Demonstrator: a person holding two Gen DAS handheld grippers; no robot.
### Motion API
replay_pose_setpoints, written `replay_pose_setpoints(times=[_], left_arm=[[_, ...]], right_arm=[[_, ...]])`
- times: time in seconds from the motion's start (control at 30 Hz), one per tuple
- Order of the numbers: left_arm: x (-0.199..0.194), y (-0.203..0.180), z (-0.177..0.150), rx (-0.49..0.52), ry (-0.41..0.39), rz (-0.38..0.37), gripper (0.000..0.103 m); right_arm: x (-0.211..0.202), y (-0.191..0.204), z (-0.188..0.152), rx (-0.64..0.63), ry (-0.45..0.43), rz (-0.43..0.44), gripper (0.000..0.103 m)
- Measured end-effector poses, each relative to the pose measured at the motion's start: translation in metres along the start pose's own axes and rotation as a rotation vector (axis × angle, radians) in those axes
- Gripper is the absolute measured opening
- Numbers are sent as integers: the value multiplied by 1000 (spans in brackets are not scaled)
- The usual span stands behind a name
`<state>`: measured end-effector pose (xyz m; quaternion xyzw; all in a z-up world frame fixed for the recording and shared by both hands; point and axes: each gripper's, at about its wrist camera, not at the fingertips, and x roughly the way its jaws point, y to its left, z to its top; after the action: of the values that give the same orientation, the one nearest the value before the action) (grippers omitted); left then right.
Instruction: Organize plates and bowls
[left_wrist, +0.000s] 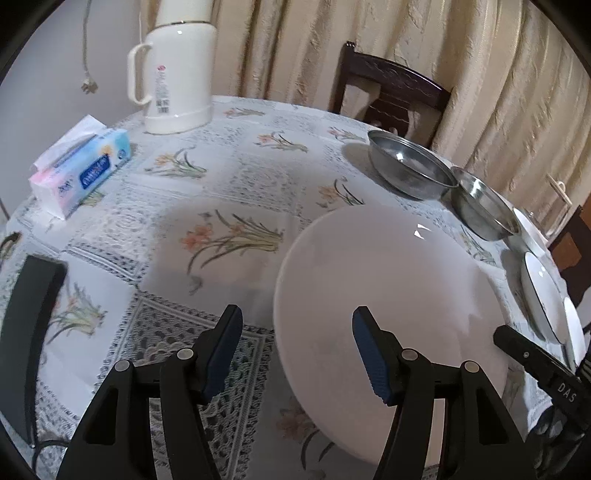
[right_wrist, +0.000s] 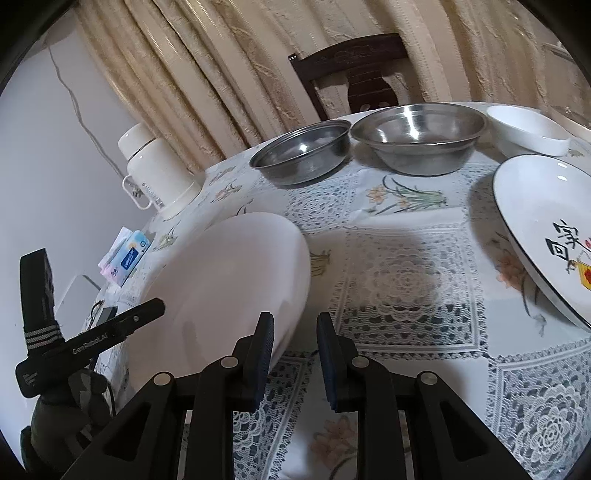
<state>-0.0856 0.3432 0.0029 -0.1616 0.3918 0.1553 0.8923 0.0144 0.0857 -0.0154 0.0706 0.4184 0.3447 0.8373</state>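
Showing thermos (left_wrist: 179, 74) whole | right view: painted plate (right_wrist: 546, 229)

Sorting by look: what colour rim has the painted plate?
Thin black rim on white, clearest in right wrist view.

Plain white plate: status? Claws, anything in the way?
Left claw open, right claw open, both empty. Plain white plate on table between them, ungripped. Two steel bowls beyond, clear.
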Motion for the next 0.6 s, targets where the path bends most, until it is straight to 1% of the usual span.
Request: replay_pose_setpoints(times=[0.07,0.17,0.2,0.23,0.3,0.4,0.6], left_arm=[[-4,-4,-1,15,-8,15,63],[-11,-14,-2,52,-30,39,63],[-13,-17,-2,64,-39,47,63],[-18,-22,-2,81,-56,62,63],[-23,-27,-2,99,-79,75,68],[-33,-36,-5,132,-109,91,71],[-40,-52,-9,168,-123,96,71]], right_arm=[[-3,-2,-1,5,-7,-2,28],[-6,-6,-2,17,-19,-12,35],[-8,-7,-2,22,-21,-15,43],[-10,-9,-2,30,-27,-19,52],[-14,-12,-2,38,-41,-21,62],[-20,-15,-3,40,-52,-26,63],[-30,-16,-8,27,-72,-37,63]])
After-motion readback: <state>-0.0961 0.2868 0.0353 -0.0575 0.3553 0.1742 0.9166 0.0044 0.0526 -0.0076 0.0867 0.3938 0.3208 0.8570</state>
